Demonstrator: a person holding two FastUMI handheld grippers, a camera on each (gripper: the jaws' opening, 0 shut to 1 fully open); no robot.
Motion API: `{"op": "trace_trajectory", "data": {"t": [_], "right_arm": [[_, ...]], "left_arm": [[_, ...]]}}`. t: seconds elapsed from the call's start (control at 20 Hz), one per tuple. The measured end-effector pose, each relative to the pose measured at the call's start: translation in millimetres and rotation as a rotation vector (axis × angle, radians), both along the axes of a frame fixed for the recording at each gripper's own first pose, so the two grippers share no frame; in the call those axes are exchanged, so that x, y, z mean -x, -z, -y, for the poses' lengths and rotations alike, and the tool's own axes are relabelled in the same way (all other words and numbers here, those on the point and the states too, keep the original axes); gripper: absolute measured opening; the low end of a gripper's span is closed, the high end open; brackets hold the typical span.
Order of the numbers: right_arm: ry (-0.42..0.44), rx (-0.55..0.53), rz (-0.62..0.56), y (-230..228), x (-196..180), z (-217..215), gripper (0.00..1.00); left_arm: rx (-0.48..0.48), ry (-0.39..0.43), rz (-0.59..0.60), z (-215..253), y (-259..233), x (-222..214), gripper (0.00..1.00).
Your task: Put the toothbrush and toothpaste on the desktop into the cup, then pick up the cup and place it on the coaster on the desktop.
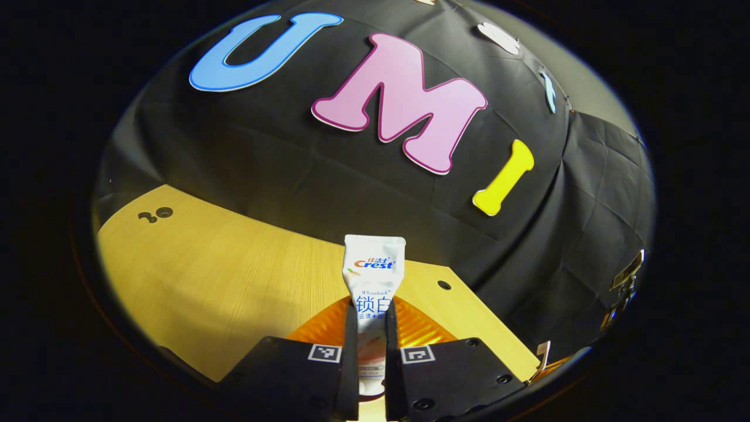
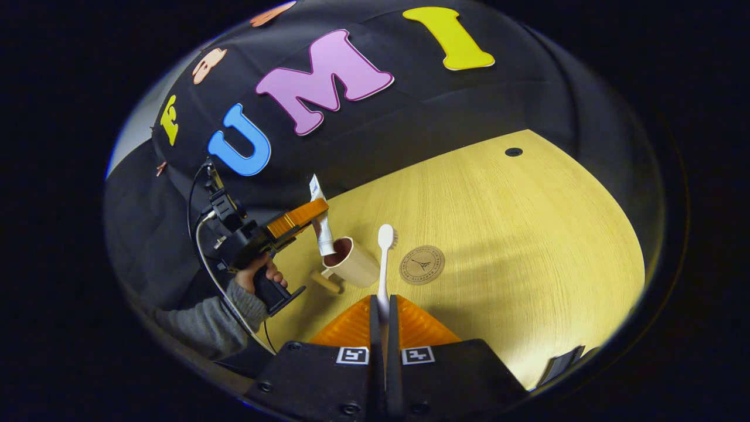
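The wooden desktop (image 2: 527,234) spreads pale and wide in the right gripper view, running back to the black cloth wall. On it stands the beige cup (image 2: 353,265), upright, its handle sticking out toward the lower left, and just beside it to the right lies the round brown coaster (image 2: 422,265), flat and apart from the cup. The left gripper (image 2: 316,225), seen farther off in the right gripper view, is held by a hand (image 2: 261,275) in a grey sleeve (image 2: 211,322) and hangs over the cup with the toothpaste (image 2: 321,225) in its grasp; the tube stands close to upright, slightly tilted, its lower cap end at the cup's mouth and its flat crimped end up. In the left gripper view the left gripper (image 1: 371,328) is closed to a narrow gap, both fingers pressing the sides of the toothpaste (image 1: 374,275), whose long axis runs straight away from the camera, crimped end farthest. The right gripper (image 2: 384,310) is nearly fully closed, both fingers clamping the handle of the white toothbrush (image 2: 385,258); its long axis points straight ahead, the bristled head at the far end, just right of the cup.
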State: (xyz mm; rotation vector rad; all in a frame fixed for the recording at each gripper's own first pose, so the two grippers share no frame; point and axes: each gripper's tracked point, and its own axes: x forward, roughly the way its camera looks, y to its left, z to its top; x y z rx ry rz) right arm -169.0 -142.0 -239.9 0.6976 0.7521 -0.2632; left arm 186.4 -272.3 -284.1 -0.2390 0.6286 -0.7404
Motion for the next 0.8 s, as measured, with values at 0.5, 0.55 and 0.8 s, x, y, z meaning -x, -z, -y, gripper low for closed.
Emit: {"op": "trace_trajectory", "data": {"t": [0.5, 0.55, 0.8], "right_arm": [[0.061, 0.011, 0.022, -10.9, 8.1, 2.6, 0.06], [0.065, 0.012, 0.025, -11.7, 8.0, 1.9, 0.06], [0.086, 0.016, 0.041, -20.2, 7.9, -2.1, 0.06]], "left_arm": [[-0.069, 0.023, 0.007, -4.7, 13.3, 18.2, 0.26], [-0.072, 0.027, 0.004, -5.7, 14.1, 20.5, 0.26], [-0.131, 0.04, 0.004, -18.7, 17.2, 32.1, 0.28]]}}
